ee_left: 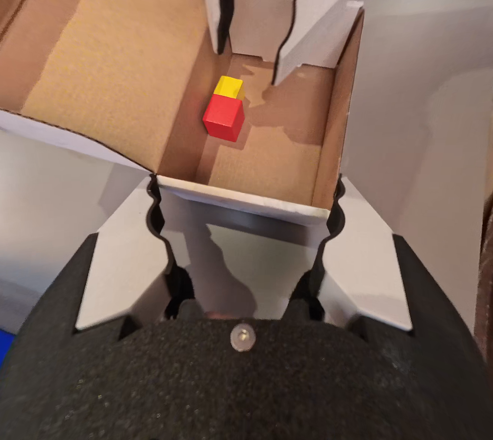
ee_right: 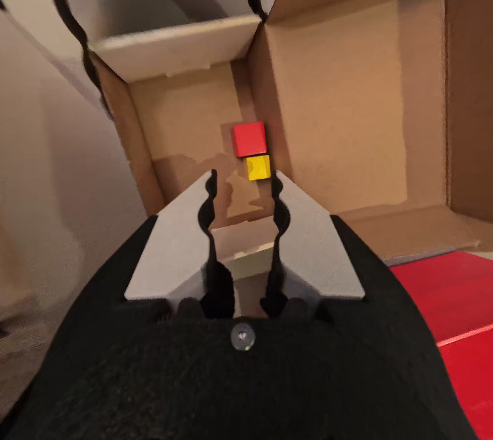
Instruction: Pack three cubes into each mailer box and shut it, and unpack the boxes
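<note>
Both claws gape empty, the right claw (ee_right: pixel 244 176) near the yellow cube (ee_right: pixel 257 168) touching the red cube (ee_right: pixel 249 138) at its 12 o'clock inside the mailer box (ee_right: pixel 117 112), so a careless pinch could drag both.

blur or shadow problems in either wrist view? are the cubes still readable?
Left wrist view: edges smeared, red cube and yellow cube crisp; right tongs cast a shadow on the box floor. Right wrist view: heavier motion blur at left and top, wide-angle bending; both cubes clear.
</note>
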